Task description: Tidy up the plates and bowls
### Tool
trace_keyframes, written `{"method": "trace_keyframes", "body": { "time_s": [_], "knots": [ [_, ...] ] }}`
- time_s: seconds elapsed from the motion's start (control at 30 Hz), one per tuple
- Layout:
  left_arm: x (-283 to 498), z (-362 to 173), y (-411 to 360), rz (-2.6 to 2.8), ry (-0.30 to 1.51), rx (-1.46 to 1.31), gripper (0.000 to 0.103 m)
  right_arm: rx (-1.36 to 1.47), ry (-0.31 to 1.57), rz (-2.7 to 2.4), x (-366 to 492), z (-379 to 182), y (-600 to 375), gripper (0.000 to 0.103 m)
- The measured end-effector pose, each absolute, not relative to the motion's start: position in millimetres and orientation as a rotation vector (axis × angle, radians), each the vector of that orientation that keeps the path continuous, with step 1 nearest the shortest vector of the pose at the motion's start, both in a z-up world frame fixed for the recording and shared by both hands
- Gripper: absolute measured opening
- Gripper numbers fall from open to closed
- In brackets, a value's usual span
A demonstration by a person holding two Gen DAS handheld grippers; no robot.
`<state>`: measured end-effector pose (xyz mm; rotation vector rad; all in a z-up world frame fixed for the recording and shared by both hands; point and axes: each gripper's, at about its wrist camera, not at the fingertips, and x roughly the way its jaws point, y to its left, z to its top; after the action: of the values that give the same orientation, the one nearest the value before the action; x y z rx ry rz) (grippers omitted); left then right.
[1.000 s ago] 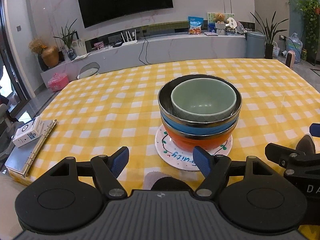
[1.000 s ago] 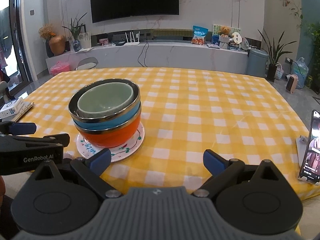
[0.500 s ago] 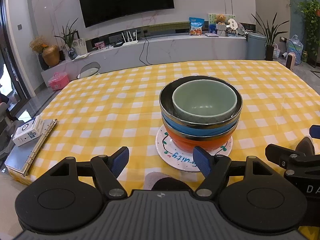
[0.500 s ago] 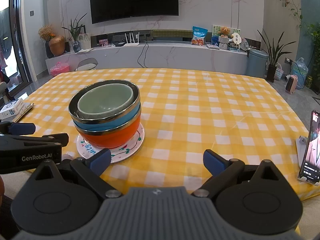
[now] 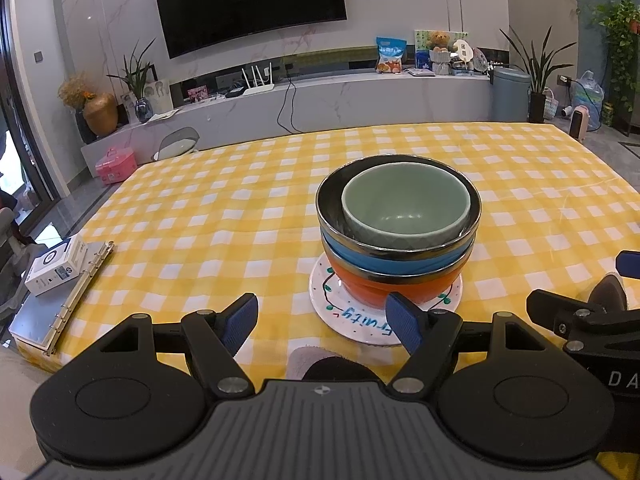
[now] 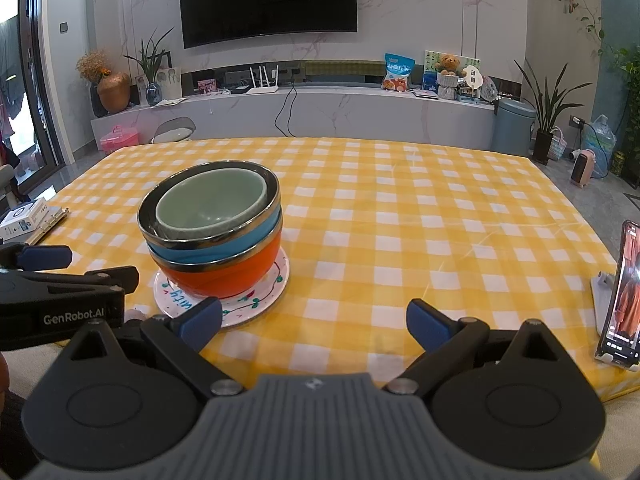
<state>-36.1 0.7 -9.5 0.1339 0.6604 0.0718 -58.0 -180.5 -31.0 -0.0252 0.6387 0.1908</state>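
Note:
A stack stands on the yellow checked table (image 5: 200, 208): a white painted plate (image 5: 352, 320) at the bottom, then an orange bowl (image 5: 392, 286), a blue bowl (image 5: 400, 256) with a steel rim, and a pale green bowl (image 5: 404, 208) nested on top. In the right wrist view the same plate (image 6: 264, 300), orange bowl (image 6: 228, 276) and green bowl (image 6: 208, 204) sit left of centre. My left gripper (image 5: 322, 322) is open near the table's front edge, just in front of the plate, holding nothing. My right gripper (image 6: 314, 320) is open and empty, to the right of the stack.
A ring binder (image 5: 60, 308) with a small white box (image 5: 56, 266) lies at the table's left edge. A phone on a stand (image 6: 620, 300) stands at the right edge. Beyond the table are a marble TV console (image 6: 320, 108) and potted plants.
Both grippers have barely shifted; the stack sits a touch lower and closer in the views. Nothing was taken or let go.

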Motion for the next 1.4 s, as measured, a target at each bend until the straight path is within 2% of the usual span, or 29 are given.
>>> {"method": "trace_keyframes", "body": {
  "time_s": [1.4],
  "knots": [
    [-37.3,-6.5,-1.3,0.070,0.651,0.139,0.086,-0.027,0.640,0.189,-57.4,-31.0,-180.5,0.097]
  ]
}}
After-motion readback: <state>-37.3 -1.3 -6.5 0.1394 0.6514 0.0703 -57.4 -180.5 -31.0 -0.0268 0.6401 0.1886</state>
